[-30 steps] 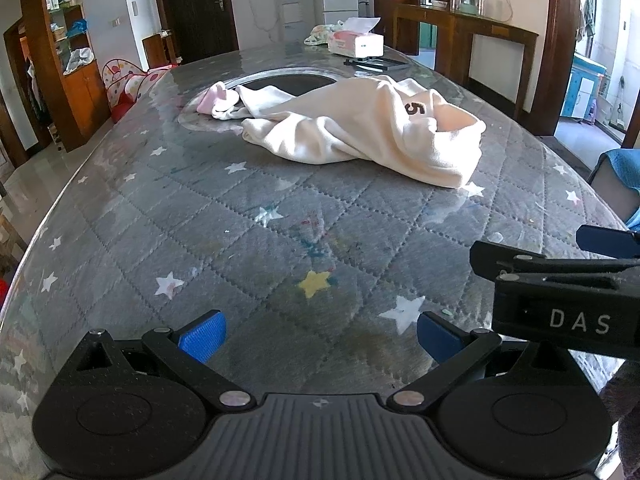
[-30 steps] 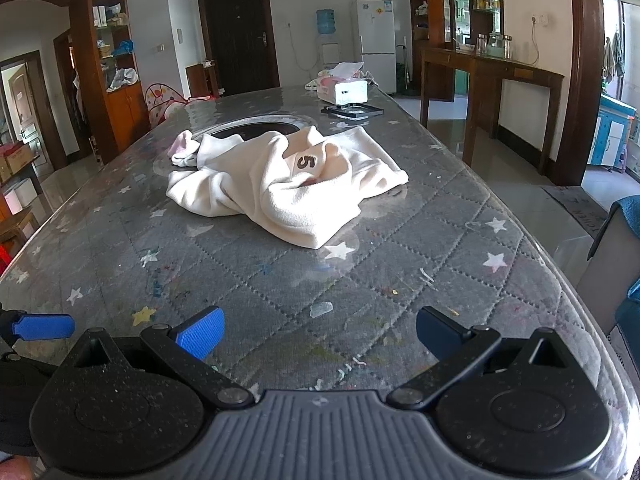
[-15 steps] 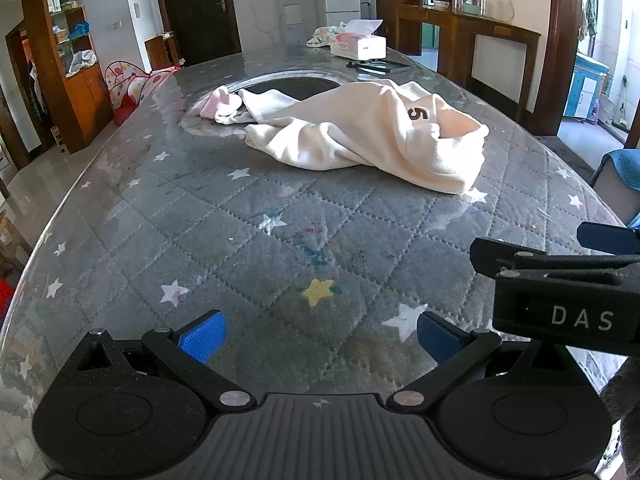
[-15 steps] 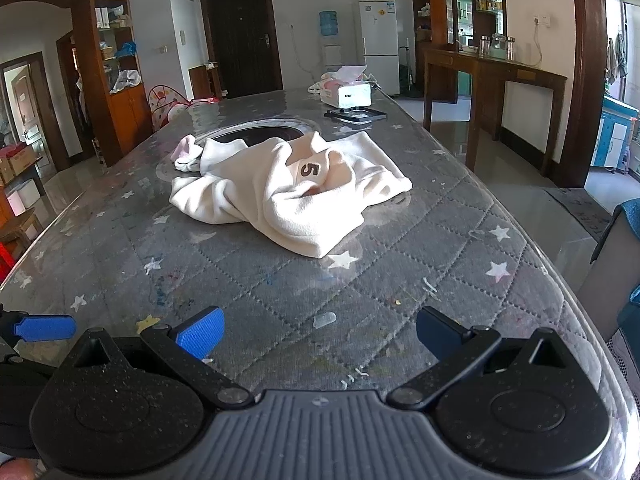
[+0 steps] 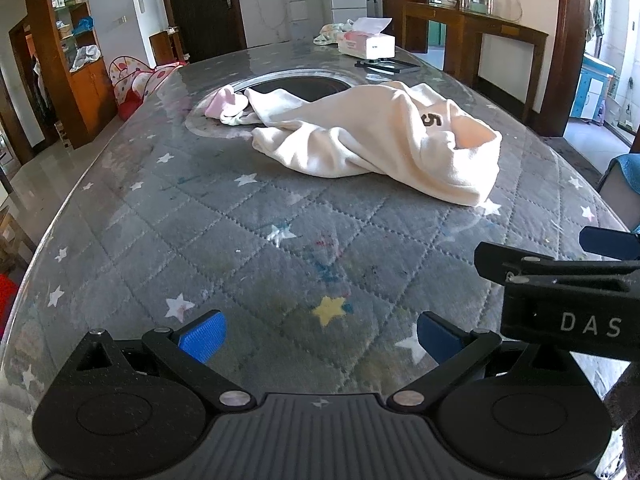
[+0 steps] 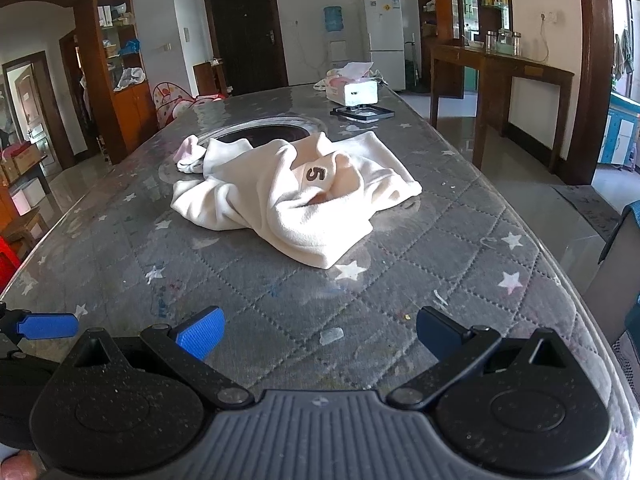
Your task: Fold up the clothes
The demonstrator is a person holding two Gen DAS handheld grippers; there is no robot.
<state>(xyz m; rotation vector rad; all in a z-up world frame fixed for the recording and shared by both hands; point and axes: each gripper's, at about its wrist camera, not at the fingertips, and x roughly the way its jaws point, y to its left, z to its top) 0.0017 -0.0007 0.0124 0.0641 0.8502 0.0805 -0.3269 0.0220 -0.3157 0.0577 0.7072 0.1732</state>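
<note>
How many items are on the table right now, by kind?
Cream garments: 1, the cream garment with a 5 on it
Small pink and white clothing pieces: 1, the pink bundle; cannot tell if it is more than one piece
Tissue boxes: 1, the tissue box
Flat black frames: 1, the black frame
Total: 4

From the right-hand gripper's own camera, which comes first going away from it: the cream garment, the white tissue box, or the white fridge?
1. Crumpled cream garment with a "5", mid-table, ahead of the open right gripper.
2. White tissue box, at the table's far end.
3. White fridge, against the back wall.
</note>
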